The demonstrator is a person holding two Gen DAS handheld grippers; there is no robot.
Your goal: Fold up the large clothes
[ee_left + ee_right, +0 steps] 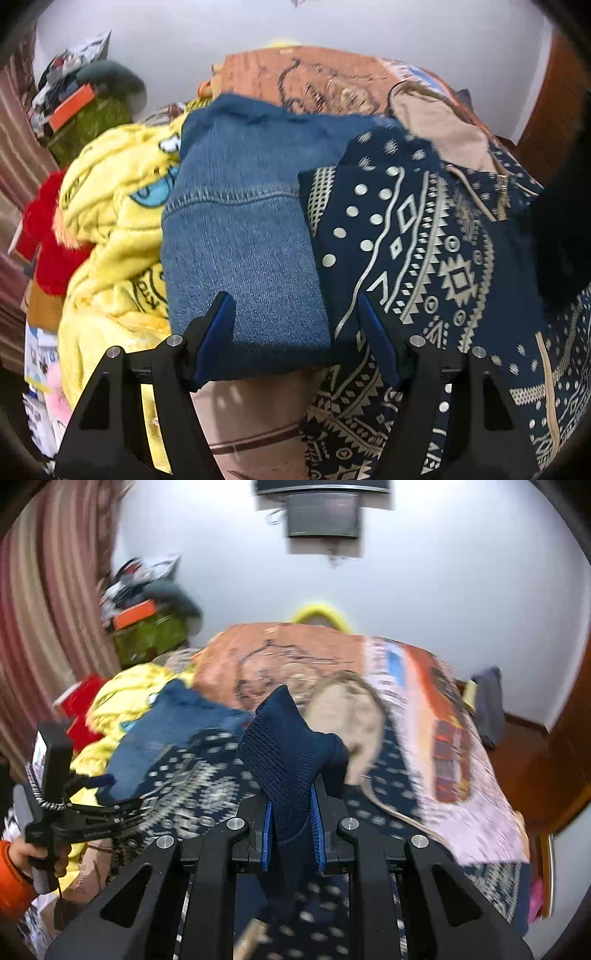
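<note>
A navy hoodie with a cream geometric pattern (436, 251) and a beige-lined hood (443, 125) lies spread on the bed. In the left wrist view my left gripper (295, 325) is open, with its blue pads (218, 332) just in front of the hoodie's edge and a folded blue denim garment (240, 229). In the right wrist view my right gripper (291, 834) is shut on the hoodie's ribbed navy cuff (284, 746), which stands up between the pads. The patterned body (192, 786) lies below. The left gripper (92, 812) shows at the left.
A yellow cartoon blanket (110, 221) and a red plush item (44, 236) lie left of the denim. An orange printed bedspread (295, 653) covers the bed. Cluttered boxes (147, 627) stand by the striped curtain (40, 609). A wooden door (569, 738) is at right.
</note>
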